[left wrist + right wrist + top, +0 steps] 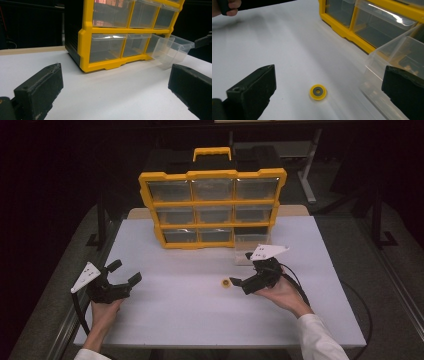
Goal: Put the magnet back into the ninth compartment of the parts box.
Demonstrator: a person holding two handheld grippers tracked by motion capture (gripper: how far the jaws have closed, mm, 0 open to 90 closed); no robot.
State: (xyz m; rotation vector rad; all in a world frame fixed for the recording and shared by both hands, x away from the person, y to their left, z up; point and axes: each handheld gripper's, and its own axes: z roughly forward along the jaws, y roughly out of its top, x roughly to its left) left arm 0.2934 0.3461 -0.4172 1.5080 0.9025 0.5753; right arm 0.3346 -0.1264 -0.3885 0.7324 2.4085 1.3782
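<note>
A small yellow ring with a grey centre (226, 283) (318, 92) lies flat on the white table. My right gripper (242, 269) (329, 78) hovers open just right of it, and the ring sits on the table between its two black jaws, untouched. A clear plastic drawer (251, 251) (393, 56) stands pulled out on the table close to the right jaw. My left gripper (125, 272) (116, 96) is open and empty near the table's left edge, facing the yellow organizer (212, 202) (107, 37).
The yellow organizer, with several clear drawers and a top handle, stands upright at the table's back centre. Its lower-right slot is open. The white table (200, 320) ends close behind both hands. Black cables trail from each gripper.
</note>
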